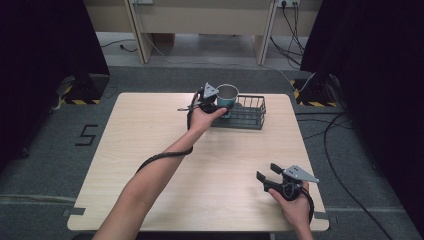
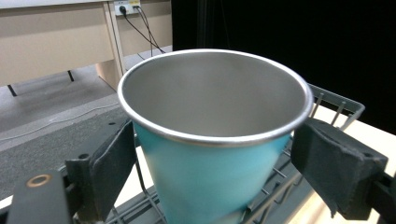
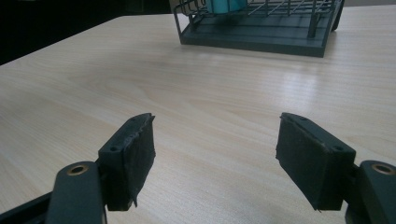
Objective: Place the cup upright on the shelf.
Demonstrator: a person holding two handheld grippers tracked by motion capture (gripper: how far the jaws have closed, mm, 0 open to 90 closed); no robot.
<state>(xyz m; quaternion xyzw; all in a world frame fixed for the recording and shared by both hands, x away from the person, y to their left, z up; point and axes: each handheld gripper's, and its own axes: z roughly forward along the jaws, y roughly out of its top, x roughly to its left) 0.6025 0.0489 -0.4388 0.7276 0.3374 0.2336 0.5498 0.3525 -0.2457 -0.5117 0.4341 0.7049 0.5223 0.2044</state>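
Bare table (image 1: pixel 165 165) lay open left and near; only the wire basket (image 1: pixel 250 112) with the cup (image 1: pixel 227 95) blocked the far edge.

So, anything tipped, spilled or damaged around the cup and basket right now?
Nothing stands out. The cup is upright and looks empty, between the left gripper's pads at the basket's left end. I can't tell whether the pads touch it. The basket sits flat on the table. The right gripper is open, clear of both.

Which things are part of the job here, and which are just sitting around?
Part of the job:
- teal cup
- wire basket
- left gripper, jaws either side of the cup

Just around:
- right gripper, open, holding nothing
- cables on the floor
- wooden table
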